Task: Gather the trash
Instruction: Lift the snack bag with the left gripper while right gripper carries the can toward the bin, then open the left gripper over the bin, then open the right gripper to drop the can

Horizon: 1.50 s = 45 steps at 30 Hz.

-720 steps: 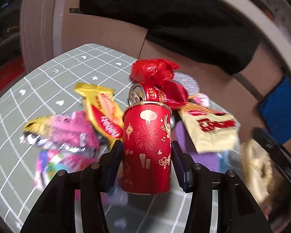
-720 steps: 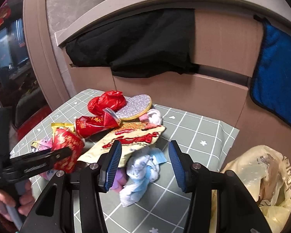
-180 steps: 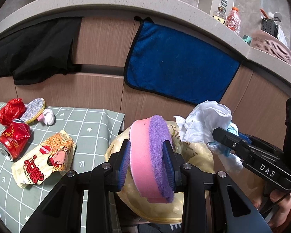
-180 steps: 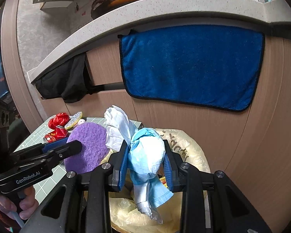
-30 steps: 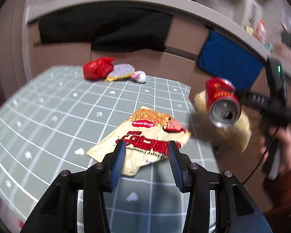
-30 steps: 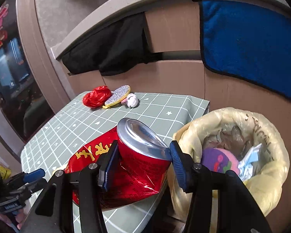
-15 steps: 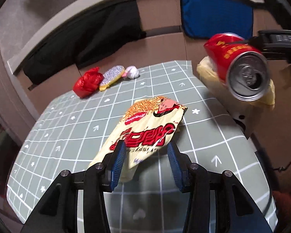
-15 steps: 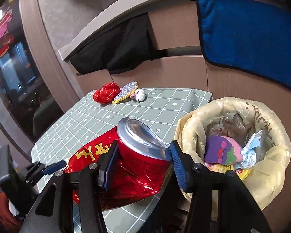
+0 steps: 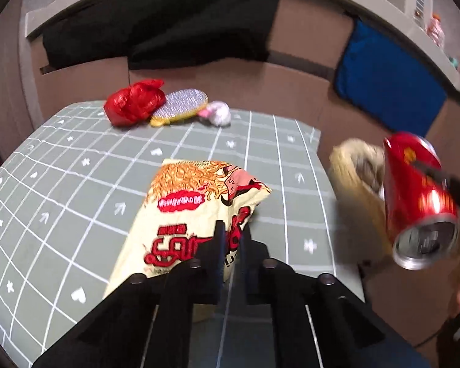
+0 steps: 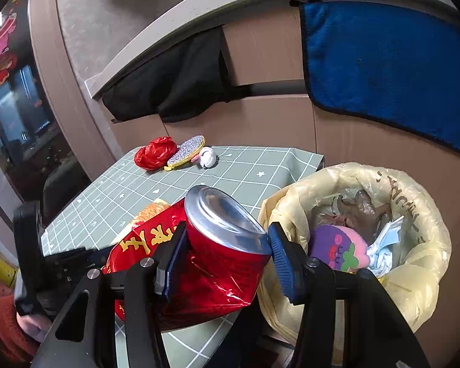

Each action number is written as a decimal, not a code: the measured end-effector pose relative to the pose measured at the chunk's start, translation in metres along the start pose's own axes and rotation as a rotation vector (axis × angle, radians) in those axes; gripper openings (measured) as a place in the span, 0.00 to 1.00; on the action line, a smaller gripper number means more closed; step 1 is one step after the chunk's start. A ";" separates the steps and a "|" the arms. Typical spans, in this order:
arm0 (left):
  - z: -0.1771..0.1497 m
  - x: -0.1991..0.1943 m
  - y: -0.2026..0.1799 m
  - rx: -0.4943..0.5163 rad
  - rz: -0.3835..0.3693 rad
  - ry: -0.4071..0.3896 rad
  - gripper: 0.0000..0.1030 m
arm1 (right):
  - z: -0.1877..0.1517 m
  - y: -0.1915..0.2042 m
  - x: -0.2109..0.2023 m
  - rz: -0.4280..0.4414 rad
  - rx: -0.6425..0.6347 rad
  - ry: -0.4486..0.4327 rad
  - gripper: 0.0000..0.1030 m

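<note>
My left gripper [image 9: 231, 239] is shut on the near end of a yellow noodle packet [image 9: 196, 202] that lies on the green checked table mat [image 9: 61, 184]. My right gripper [image 10: 227, 245] is shut on a crushed red can [image 10: 211, 251], held just left of the yellow-lined trash bin [image 10: 426, 263]. The can also shows in the left wrist view [image 9: 417, 199], in front of the bin [image 9: 352, 165]. The bin holds a purple-and-pink sponge [image 10: 337, 248] and crumpled tissues [image 10: 386, 239].
At the table's far edge lie a red crumpled bag [image 9: 133, 101], a silver scrubbing pad [image 9: 181, 107] and a small white-pink wad [image 9: 217, 116]. A blue towel [image 10: 389, 67] and a black cloth [image 10: 174, 89] hang on the cabinet behind.
My left gripper has closed on the noodle packet's near end. The red can stays held in my right gripper beside the bin.
</note>
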<state>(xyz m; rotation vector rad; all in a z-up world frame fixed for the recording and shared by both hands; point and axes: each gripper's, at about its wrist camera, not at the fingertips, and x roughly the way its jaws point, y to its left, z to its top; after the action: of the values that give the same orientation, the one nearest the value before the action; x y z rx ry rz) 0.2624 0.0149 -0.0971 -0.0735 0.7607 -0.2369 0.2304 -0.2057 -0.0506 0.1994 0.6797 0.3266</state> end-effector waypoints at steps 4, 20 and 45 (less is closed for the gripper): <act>0.013 -0.018 -0.003 0.003 -0.002 -0.060 0.04 | 0.002 0.004 -0.005 -0.014 -0.028 -0.013 0.47; 0.059 -0.110 -0.046 -0.004 -0.162 -0.269 0.03 | 0.027 0.015 -0.060 -0.106 -0.131 -0.147 0.47; 0.084 -0.015 -0.175 0.092 -0.423 -0.126 0.03 | 0.036 -0.098 -0.100 -0.393 -0.076 -0.209 0.47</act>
<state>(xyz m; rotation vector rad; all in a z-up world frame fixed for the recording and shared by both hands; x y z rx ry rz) 0.2775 -0.1534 -0.0002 -0.1607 0.6021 -0.6632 0.2031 -0.3353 0.0078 0.0234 0.4845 -0.0460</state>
